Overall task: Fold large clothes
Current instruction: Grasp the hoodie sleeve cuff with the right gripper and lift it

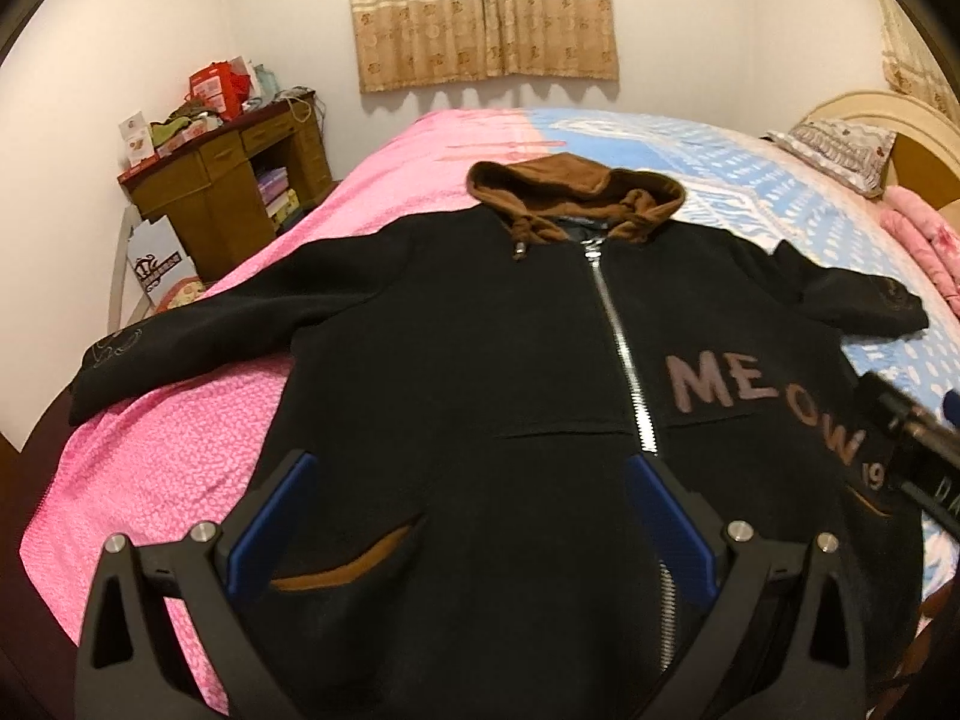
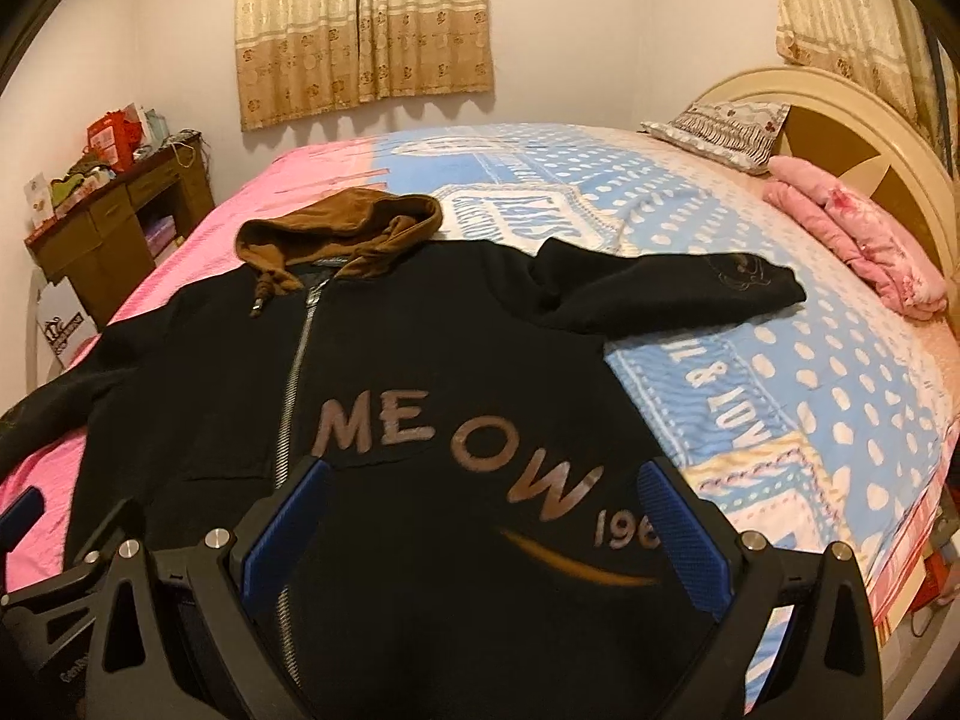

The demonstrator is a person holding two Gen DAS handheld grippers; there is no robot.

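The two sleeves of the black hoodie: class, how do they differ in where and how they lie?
The left sleeve lies straight on the pink half of the bedspread; the right sleeve lies bunched near the shoulder, on the blue patterned half. Both are black, spread outward, with a pale outline motif near the cuff.

pink and blue bedspread (image 2: 750, 276), patterned pillow (image 2: 726, 126) – by the headboard (image 2: 852, 120), folded pink blanket (image 2: 864, 246), beige curtains (image 1: 486, 6), cluttered wooden desk (image 1: 222, 192)

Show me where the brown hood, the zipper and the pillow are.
brown hood (image 1: 570, 180): left wrist view, top of the hood.
zipper (image 1: 624, 354): left wrist view, middle of the teeth.
pillow (image 2: 720, 126): right wrist view, centre of the pillow.
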